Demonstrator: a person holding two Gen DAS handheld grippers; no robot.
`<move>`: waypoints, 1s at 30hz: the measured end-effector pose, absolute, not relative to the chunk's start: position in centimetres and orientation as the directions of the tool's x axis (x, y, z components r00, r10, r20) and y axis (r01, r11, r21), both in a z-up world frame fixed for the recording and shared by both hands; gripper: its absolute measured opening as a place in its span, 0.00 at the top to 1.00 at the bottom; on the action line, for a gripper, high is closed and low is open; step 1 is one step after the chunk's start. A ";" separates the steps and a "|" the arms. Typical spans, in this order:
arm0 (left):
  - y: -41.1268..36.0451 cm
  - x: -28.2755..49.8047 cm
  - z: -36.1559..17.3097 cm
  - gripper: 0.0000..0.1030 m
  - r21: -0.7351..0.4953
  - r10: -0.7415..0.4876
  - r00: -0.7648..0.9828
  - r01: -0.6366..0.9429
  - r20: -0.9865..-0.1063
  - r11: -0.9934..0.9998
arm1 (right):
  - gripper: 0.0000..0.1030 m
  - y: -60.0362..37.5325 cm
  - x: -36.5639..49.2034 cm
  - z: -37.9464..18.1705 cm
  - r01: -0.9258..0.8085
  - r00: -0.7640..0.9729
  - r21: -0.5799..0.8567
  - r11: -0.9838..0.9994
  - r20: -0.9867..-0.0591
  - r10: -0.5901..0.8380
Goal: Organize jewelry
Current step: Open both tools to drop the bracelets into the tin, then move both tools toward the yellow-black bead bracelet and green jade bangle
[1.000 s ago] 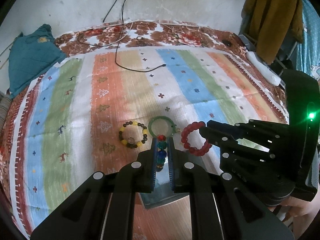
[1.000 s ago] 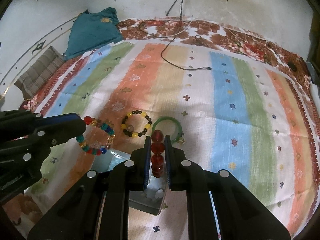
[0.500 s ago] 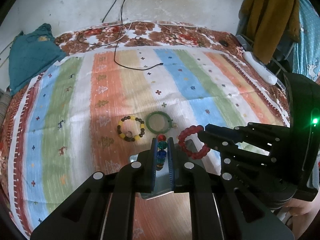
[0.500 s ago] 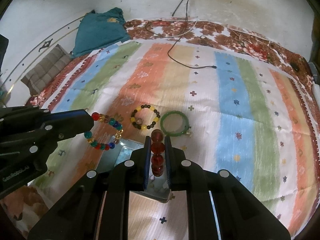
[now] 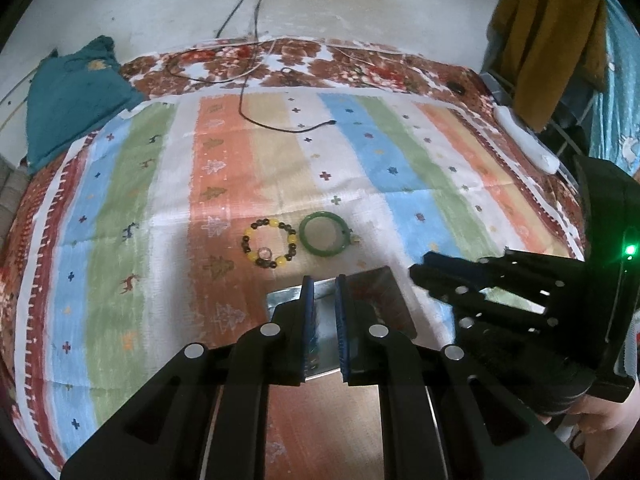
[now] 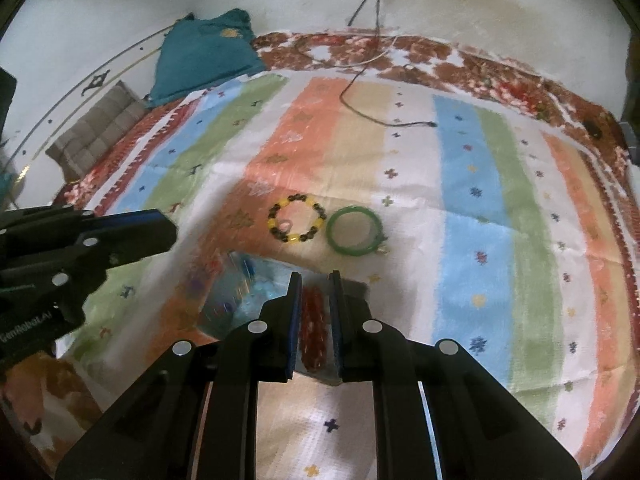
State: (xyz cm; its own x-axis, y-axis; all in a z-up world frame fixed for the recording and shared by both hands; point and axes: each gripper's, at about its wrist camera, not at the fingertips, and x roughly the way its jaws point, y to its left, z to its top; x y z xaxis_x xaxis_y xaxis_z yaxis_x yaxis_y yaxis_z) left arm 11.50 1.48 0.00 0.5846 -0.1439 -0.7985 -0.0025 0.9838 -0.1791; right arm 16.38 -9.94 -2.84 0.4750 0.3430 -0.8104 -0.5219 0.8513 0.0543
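Note:
A yellow and dark bead bracelet (image 5: 270,245) (image 6: 296,219) and a green bangle (image 5: 325,233) (image 6: 354,230) lie side by side on the striped cloth. A shiny clear box (image 5: 376,284) (image 6: 240,288) sits just in front of them. My left gripper (image 5: 323,280) is slightly open and empty over the box. My right gripper (image 6: 315,276) is slightly open over the box, and the red bead bracelet (image 6: 313,320) lies blurred between its fingers, below them. The multicoloured bead bracelet shows only as a blur in the box in the right wrist view.
A black cable (image 5: 280,124) runs from the wall onto the cloth. A teal cloth (image 5: 72,92) lies at the far left. A brown garment (image 5: 548,36) hangs at the right, with a white power strip (image 5: 528,144) by the bed's edge.
Both grippers have opened a little and let go of their bracelets, which dropped toward the box. Both views have pulled back and up from the bracelets on the cloth.

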 end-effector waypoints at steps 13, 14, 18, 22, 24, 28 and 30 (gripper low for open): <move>3.4 13.1 -1.6 0.47 -0.136 -0.058 0.555 -0.101 -0.830 0.986 | 0.55 -10.7 18.2 -3.9 -0.468 0.477 0.029 0.883 -0.833 0.280; 3.7 13.4 -1.8 0.44 -0.131 -0.048 0.549 -0.113 -0.834 0.985 | 0.54 -10.6 18.5 -4.0 -0.465 0.477 0.027 0.885 -0.835 0.276; 4.7 14.2 -2.4 0.34 -0.111 -0.010 0.540 -0.154 -0.841 0.982 | 0.44 -10.7 19.1 -4.3 -0.451 0.474 0.021 0.892 -0.841 0.259; 5.0 14.8 -2.8 0.24 -0.087 0.021 0.535 -0.176 -0.845 0.981 | 0.35 -10.5 19.7 -4.7 -0.444 0.467 0.016 0.896 -0.849 0.247; 5.0 15.1 -3.0 0.20 -0.084 0.024 0.533 -0.177 -0.846 0.981 | 0.31 -10.4 19.9 -4.9 -0.442 0.465 0.014 0.897 -0.851 0.242; 5.1 15.5 -3.2 0.12 -0.061 0.051 0.536 -0.190 -0.843 0.980 | 0.28 -10.2 20.4 -5.2 -0.438 0.460 0.009 0.899 -0.857 0.233; 5.3 15.9 -3.4 0.09 -0.053 0.062 0.530 -0.199 -0.846 0.979 | 0.26 -10.2 20.7 -5.3 -0.433 0.457 0.009 0.902 -0.860 0.228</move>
